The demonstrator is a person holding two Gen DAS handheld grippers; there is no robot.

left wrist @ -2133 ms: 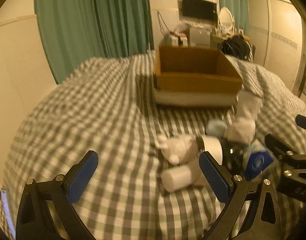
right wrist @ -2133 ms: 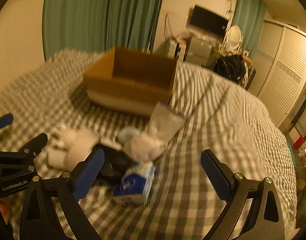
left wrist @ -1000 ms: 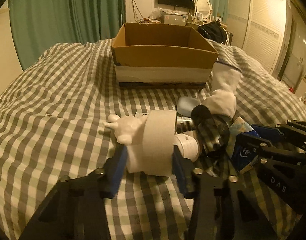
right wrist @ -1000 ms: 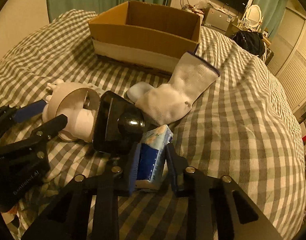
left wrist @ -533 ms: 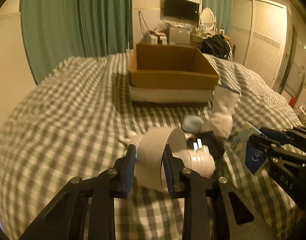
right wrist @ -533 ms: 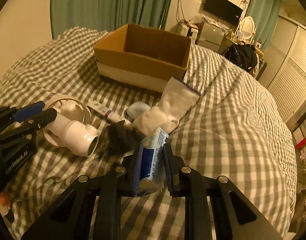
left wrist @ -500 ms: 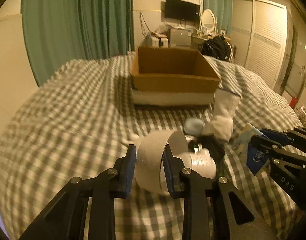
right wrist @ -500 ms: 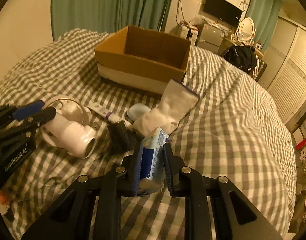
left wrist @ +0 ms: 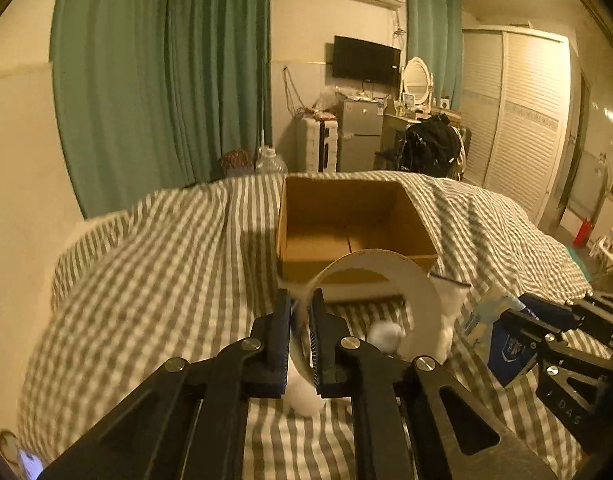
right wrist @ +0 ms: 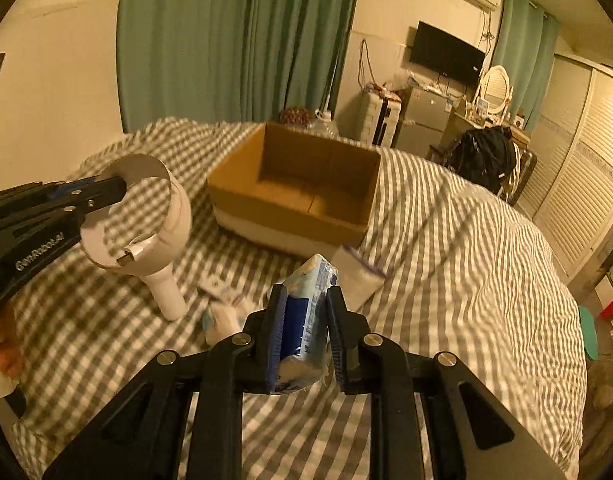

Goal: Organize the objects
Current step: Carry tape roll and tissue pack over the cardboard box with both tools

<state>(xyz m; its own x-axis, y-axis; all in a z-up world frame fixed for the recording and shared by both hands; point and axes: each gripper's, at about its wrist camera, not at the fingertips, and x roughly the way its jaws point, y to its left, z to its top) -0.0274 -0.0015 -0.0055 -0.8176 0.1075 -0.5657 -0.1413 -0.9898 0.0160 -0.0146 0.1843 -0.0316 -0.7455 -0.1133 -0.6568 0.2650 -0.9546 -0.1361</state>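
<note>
My left gripper (left wrist: 300,316) is shut on the rim of a white handheld fan (left wrist: 418,292) and holds it in the air in front of the open cardboard box (left wrist: 346,224). The fan (right wrist: 162,232) hangs from that gripper (right wrist: 118,186) in the right wrist view, handle down. My right gripper (right wrist: 304,312) is shut on a blue-and-white tissue pack (right wrist: 306,320), raised above the bed. The box (right wrist: 302,196) stands ahead of both grippers, with nothing visible inside. The tissue pack (left wrist: 506,344) and right gripper (left wrist: 542,320) show at the right of the left wrist view.
A white sock (right wrist: 354,276), a small tube (right wrist: 214,286) and a pale round item (right wrist: 222,318) lie on the checked bedspread (right wrist: 466,264) before the box. Green curtains, a fridge, a TV and wardrobes stand beyond the bed.
Both grippers have risen and moved toward the box, carrying the fan and the tissue pack. The fan has swung with its handle hanging down. The other items stay on the bed.
</note>
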